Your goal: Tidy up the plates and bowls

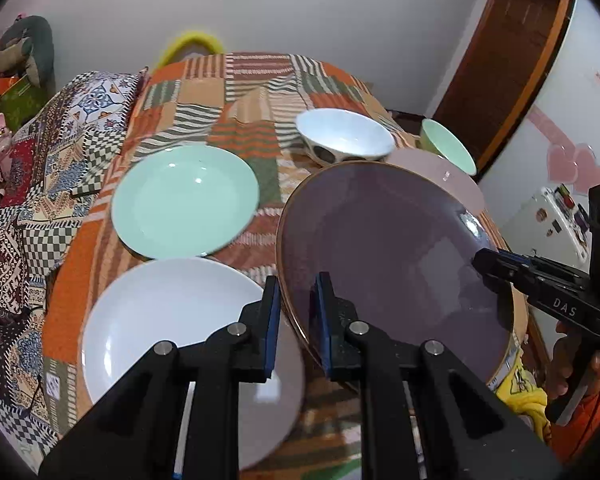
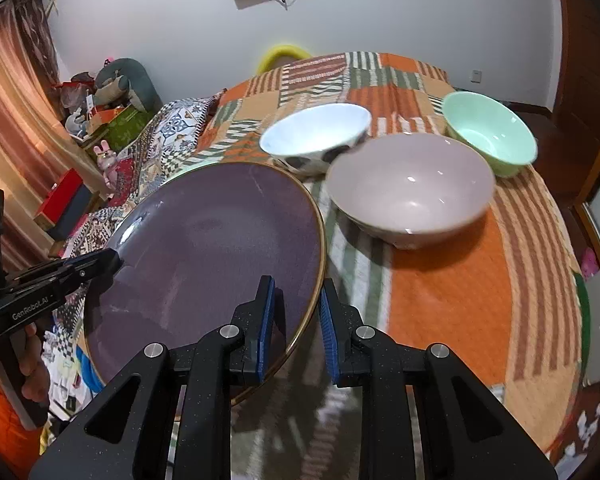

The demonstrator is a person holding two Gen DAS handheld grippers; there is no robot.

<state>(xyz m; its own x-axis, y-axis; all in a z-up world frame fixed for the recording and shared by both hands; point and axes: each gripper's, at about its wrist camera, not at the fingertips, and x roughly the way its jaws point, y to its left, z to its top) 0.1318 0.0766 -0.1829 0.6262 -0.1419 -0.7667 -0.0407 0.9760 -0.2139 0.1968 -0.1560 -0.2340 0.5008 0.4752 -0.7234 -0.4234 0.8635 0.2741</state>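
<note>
- The left gripper is clamped on the near-left rim of the purple plate, its blue ribbed pads pinching the thin gold-edged lip from both sides.
- The right gripper is clamped on the opposite rim of the same plate; in the left wrist view its black fingers reach in over the plate's right edge, with a hand and an orange sleeve below them.
- The purple plate is held between the two grippers, tilted and lifted off the bed; its glaze is glossy, dark and faintly mottled, and its outline is broad and round.
- Only the left wrist view shows the white plate, just below the left gripper, flat and smooth on the quilt, with the mint-green plate just beyond it, shallow and shiny.
- Only the right wrist view shows the pink-grey bowl in full: deep, round and glossy, resting on the orange quilted patch; the left wrist view catches only its rim behind the purple plate.
- Farther back stand the white bowl with dark spots on its outer wall and the mint-green bowl, well apart from each other.
- The bedspread is a stitched patchwork of orange, brown and green stripes; a checked blanket lies at its left side.
</note>
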